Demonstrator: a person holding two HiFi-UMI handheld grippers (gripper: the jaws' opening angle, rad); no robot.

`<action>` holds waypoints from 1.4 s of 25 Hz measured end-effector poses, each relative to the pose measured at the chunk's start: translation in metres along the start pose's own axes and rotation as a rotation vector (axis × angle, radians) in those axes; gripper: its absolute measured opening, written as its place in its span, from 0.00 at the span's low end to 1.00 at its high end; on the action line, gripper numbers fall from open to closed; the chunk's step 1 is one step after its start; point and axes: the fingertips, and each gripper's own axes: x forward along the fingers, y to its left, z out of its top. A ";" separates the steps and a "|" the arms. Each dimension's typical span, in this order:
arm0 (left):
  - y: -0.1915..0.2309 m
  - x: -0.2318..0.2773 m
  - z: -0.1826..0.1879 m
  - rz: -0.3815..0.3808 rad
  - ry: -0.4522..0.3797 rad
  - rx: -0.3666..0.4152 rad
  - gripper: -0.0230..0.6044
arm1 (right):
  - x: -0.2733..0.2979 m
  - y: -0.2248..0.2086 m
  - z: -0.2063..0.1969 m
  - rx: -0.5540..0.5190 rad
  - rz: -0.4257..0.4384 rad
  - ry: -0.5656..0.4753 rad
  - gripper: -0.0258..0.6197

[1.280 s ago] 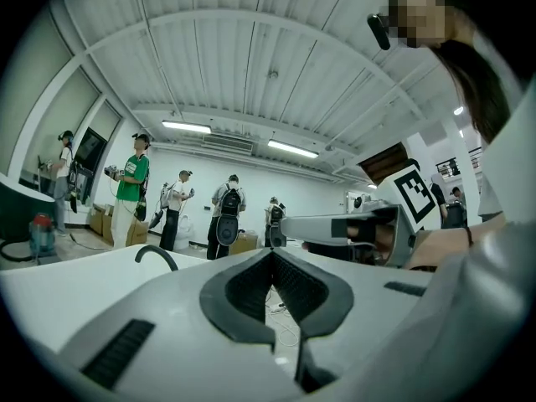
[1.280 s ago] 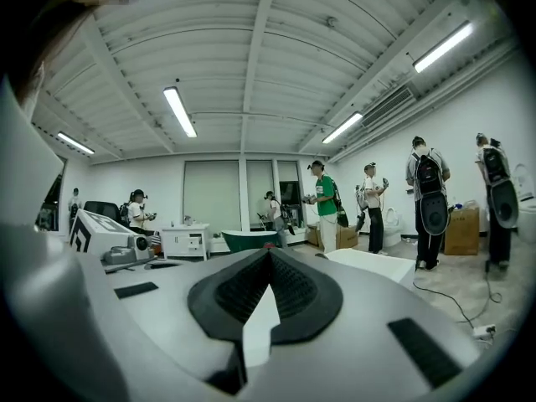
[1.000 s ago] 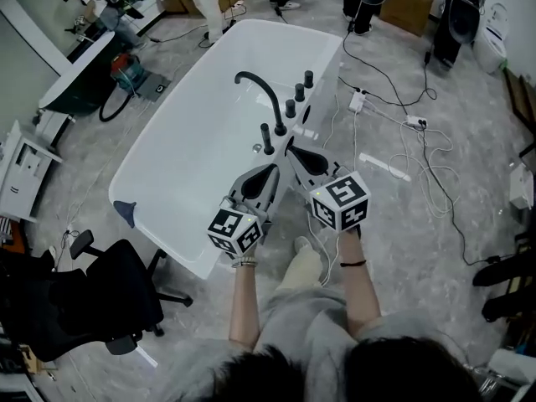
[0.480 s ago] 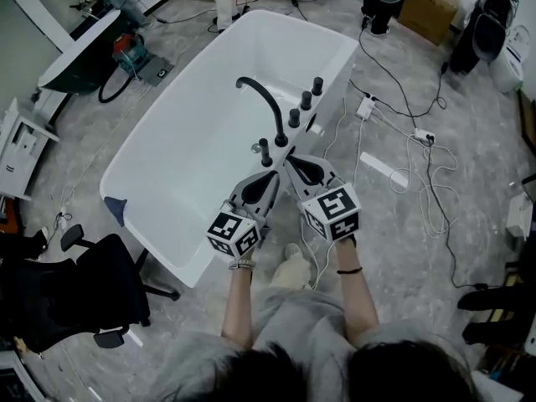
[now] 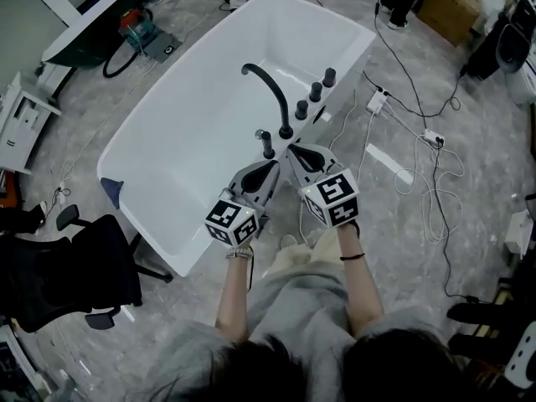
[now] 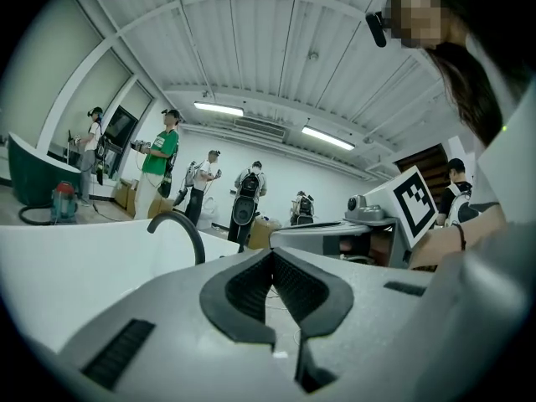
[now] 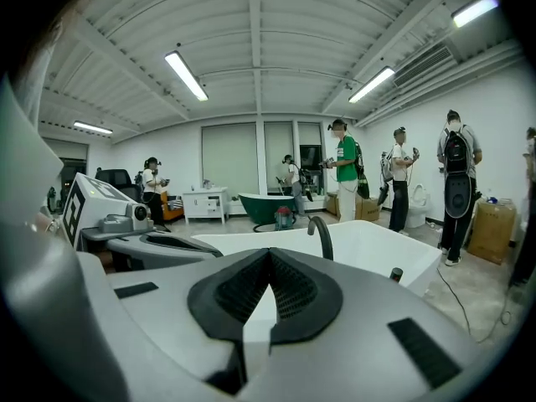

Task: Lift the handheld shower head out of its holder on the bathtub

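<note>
Both left gripper (image 5: 270, 168) and right gripper (image 5: 294, 149) (closed) face the bathtub (image 5: 184, 132).

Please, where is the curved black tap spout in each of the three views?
Head view: spout upper centre.
Left gripper view: spout left of centre.
Right gripper view: spout slightly right of centre.
Shared landmark: the white bathtub under it.

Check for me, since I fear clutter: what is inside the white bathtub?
The bathtub shows only bare white interior; the black spout arches over it. The left gripper covers a strip of the near wall, so that part cannot be seen.
</note>
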 end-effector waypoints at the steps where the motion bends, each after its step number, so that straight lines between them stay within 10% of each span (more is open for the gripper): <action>1: 0.002 0.000 -0.002 0.011 0.003 -0.003 0.04 | 0.003 -0.001 -0.002 -0.002 0.013 0.006 0.04; 15: 0.038 0.003 -0.035 0.240 -0.010 -0.097 0.04 | 0.046 -0.010 -0.049 0.004 0.269 0.093 0.04; 35: 0.088 0.015 -0.130 0.418 -0.015 -0.184 0.04 | 0.121 -0.032 -0.149 0.024 0.392 0.159 0.06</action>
